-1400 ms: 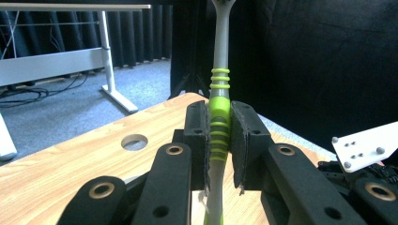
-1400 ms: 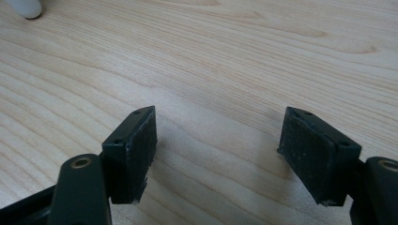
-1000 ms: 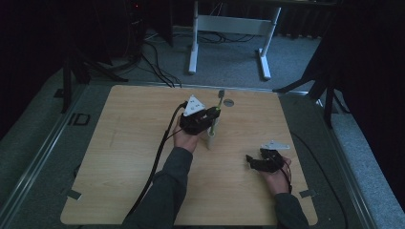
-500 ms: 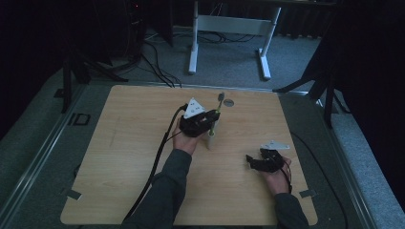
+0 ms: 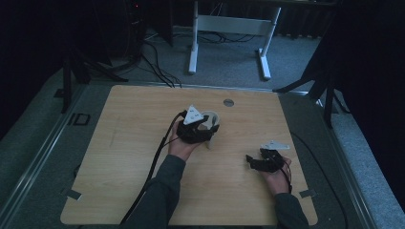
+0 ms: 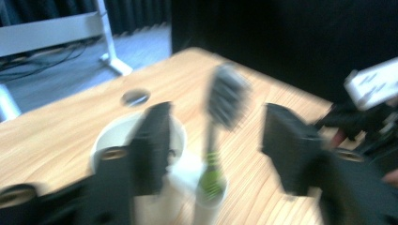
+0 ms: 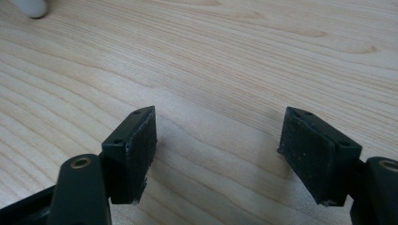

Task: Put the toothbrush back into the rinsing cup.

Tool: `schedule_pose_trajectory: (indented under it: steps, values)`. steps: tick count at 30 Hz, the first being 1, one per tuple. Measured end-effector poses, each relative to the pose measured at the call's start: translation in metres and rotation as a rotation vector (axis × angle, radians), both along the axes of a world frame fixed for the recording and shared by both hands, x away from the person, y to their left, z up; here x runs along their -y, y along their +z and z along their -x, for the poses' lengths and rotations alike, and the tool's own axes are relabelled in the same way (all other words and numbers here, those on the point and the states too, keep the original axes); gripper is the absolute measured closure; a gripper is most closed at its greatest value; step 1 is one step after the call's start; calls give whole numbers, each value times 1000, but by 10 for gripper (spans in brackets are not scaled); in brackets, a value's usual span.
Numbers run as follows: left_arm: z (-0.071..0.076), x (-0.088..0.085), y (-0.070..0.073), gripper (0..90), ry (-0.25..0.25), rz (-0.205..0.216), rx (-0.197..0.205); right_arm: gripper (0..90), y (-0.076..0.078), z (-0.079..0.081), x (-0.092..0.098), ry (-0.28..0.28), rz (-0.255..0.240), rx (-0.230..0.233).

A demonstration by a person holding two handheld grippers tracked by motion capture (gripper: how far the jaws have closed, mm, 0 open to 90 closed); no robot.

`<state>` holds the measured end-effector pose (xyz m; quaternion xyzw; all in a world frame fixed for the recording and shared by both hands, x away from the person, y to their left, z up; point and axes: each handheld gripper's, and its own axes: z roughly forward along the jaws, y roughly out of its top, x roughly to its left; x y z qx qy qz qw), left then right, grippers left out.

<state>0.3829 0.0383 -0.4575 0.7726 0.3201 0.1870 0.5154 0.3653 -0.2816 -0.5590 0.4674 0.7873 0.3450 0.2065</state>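
My left gripper (image 6: 213,150) is standing with jaws just opened around the toothbrush (image 6: 220,117), which is resting upright, bristles up, in the white cup (image 6: 141,154); my right gripper (image 7: 218,154) is lying open, well apart.

No text, label, brand or number can be read in any of the views. The grey floor left of the table (image 5: 143,191) carries a dark box-shaped mark (image 5: 81,119), but it is too small and dim to make out as a sign or letters.
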Motion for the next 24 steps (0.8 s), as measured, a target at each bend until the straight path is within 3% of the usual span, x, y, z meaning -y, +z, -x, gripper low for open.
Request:
schedule_pose_trajectory:
  steps: [2,6,16,24]
  values:
    - [2,-4,-2,333,9,-8,-12,274,0,0,0,0,1,-1]
    - [5,-7,-3,304,3,-21,-19,274,0,0,0,1,2,0]
    - [8,-13,-9,307,20,-45,-38,274,0,0,0,0,1,0]
    - [13,-31,-19,311,63,-65,-72,274,0,0,0,0,0,1]
